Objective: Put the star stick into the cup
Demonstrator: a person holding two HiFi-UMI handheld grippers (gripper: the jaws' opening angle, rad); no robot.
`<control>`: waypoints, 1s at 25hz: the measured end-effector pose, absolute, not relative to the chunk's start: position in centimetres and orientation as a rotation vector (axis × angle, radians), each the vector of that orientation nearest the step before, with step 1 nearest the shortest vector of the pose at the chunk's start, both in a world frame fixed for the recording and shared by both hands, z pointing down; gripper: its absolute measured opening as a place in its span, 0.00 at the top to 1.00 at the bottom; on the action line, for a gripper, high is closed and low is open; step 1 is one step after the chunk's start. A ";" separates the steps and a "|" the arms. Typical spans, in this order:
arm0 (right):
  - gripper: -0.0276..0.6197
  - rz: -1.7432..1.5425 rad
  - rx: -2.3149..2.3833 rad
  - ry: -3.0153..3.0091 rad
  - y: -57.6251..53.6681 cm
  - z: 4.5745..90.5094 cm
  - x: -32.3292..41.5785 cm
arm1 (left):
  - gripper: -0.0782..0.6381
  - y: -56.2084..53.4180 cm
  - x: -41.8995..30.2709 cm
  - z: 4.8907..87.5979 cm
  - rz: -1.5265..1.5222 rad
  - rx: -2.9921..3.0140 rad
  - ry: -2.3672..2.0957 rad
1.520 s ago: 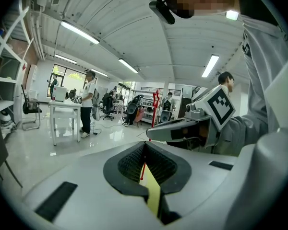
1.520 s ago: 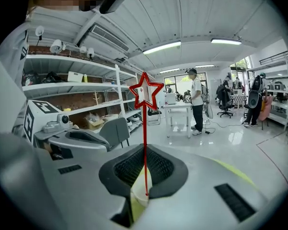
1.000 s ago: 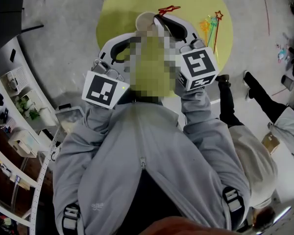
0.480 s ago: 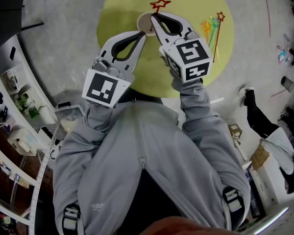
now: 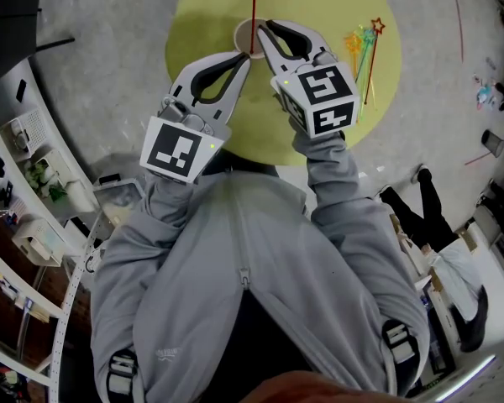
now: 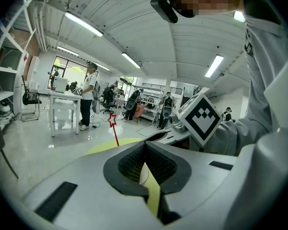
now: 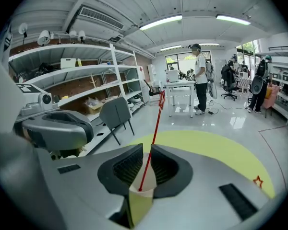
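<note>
The red star stick (image 5: 253,11) stands upright in the pale paper cup (image 5: 245,34) on the round yellow table (image 5: 202,15). In the right gripper view the star stick (image 7: 153,133) runs up through the narrow gap of my right gripper (image 7: 147,152), and its lower end rests inside the cup (image 7: 143,198). Those jaws stand slightly apart, wider than the stick. My right gripper (image 5: 263,28) hangs over the cup's right side. My left gripper (image 5: 244,57) is shut on the cup's near rim. The cup (image 6: 144,175) shows between its pads, with the star stick (image 6: 114,131) beyond.
Several more coloured star sticks (image 5: 365,44) lie on the table's right side; one orange star (image 7: 257,181) shows near the edge. A grey chair (image 7: 116,114) and shelves (image 7: 81,75) stand left of the table. A person (image 7: 200,80) stands by a white desk further off.
The star stick has swung from lying level in my right gripper to standing upright, with its lower end down in the cup. The left gripper has stayed at the cup.
</note>
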State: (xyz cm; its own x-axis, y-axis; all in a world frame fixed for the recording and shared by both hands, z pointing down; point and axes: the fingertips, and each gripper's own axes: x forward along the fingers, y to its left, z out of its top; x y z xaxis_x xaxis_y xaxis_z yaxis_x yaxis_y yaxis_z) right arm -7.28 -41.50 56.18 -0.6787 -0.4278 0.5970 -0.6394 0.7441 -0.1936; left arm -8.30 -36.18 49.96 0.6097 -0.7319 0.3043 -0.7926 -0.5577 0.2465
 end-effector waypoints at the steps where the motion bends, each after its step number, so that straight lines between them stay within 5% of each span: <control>1: 0.90 0.531 0.808 -2.412 -41.4 56.2 -7.2 | 0.87 -36.1 -8.3 49.9 0.235 2.480 -1.225; 25: 0.91 0.306 1.256 -2.520 -35.3 41.4 -1.7 | 0.87 -30.8 -8.7 40.9 0.180 2.575 -1.286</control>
State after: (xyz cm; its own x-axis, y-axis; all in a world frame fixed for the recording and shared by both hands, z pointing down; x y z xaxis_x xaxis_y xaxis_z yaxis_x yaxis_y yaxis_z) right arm -1.72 -35.30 41.36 -0.5684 -0.7375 0.3647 -0.8034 0.5931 -0.0529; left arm -8.65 -30.81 40.94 0.6015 -0.7671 0.2231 -0.7989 -0.5761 0.1728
